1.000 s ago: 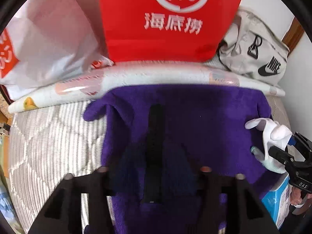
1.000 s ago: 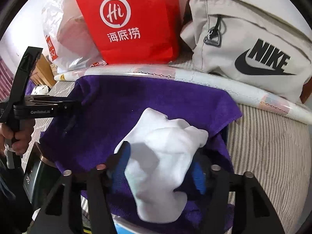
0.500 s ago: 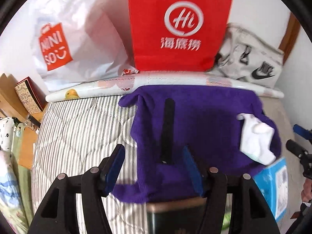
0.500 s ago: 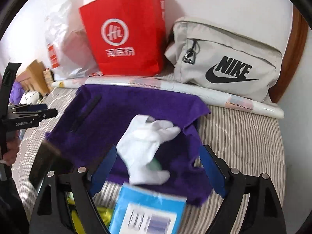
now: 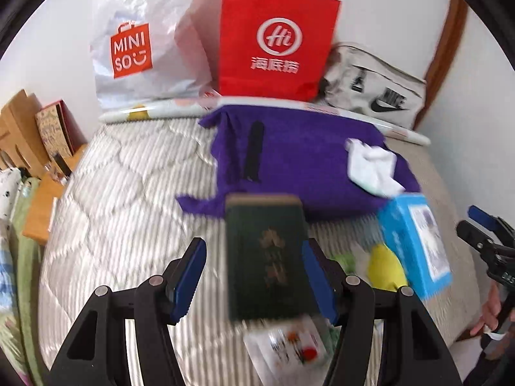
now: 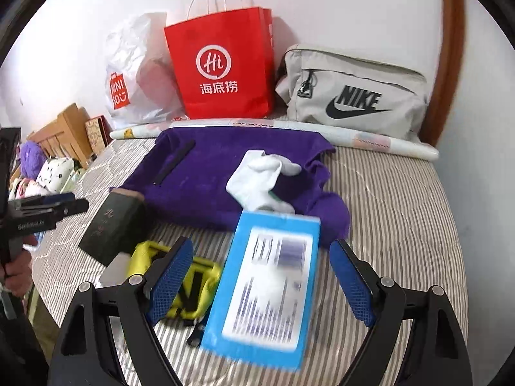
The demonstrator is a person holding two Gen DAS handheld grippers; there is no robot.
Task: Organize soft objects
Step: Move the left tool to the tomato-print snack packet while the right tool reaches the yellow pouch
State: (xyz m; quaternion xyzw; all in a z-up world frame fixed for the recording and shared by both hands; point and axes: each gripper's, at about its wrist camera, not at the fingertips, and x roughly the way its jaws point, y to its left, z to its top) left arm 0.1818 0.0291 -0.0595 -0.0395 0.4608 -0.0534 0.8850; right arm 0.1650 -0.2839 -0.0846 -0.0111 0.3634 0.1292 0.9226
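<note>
Socks (image 6: pixel 260 181), a white bundle, lie on the purple towel (image 6: pixel 206 173) at the bed's (image 6: pixel 402 212) far side. Both the left gripper (image 5: pixel 254 276) and right gripper (image 6: pixel 260 276) hover with jaws wide, empty. Next likely calls for choosing another soft item.

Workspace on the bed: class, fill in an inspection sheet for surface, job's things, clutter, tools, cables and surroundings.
Surface: striped quilted bed.
Job's things: purple towel spread flat; white sock crumpled on its right part; black strip on its left part.
Clutter: blue box, dark green box, yellow item in front of the towel.
Tools: left tool open, empty; right tool open, empty.
Cables: nothing seen.
Surroundings: red bag, Miniso bag, Nike bag against the wall.
</note>
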